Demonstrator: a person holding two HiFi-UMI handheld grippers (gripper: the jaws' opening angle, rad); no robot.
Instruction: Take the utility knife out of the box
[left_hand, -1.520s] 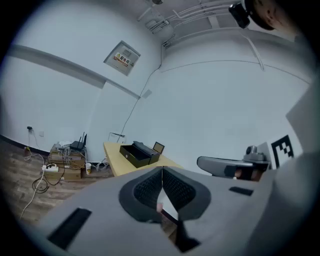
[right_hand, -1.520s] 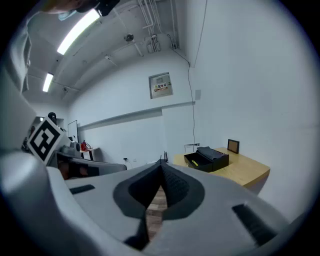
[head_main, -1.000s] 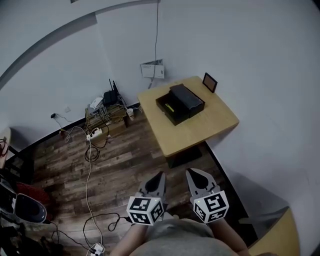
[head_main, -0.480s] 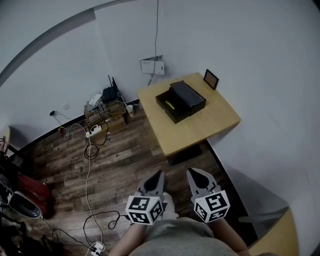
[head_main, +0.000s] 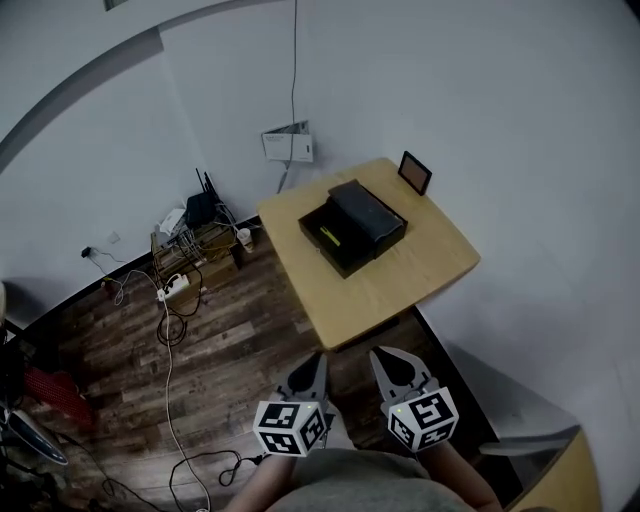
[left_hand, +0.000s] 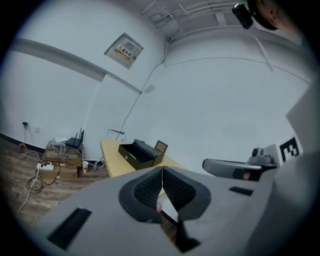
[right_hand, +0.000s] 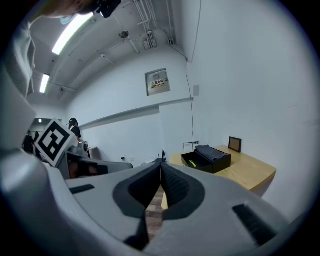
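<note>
Utility knife (head_main: 330, 236) not reached yet. Closer in the head view than a moment ago: first the desk (head_main: 400, 285), then the open black box (head_main: 352, 228) on it. Reads as walking up to the desk, with wood floor (head_main: 220, 340) left to cross. Held side by side, low and well apart from the box: left gripper (head_main: 319, 358) and right gripper (head_main: 384, 353), each pressed together, pinching nothing. Smallest of all, a thin yellow-green strip inside the box, likely the knife, waiting to be lifted out.

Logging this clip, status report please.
Left gripper, right gripper shut, empty, short of table. Box open, utility knife inside. Nothing in the way.
</note>
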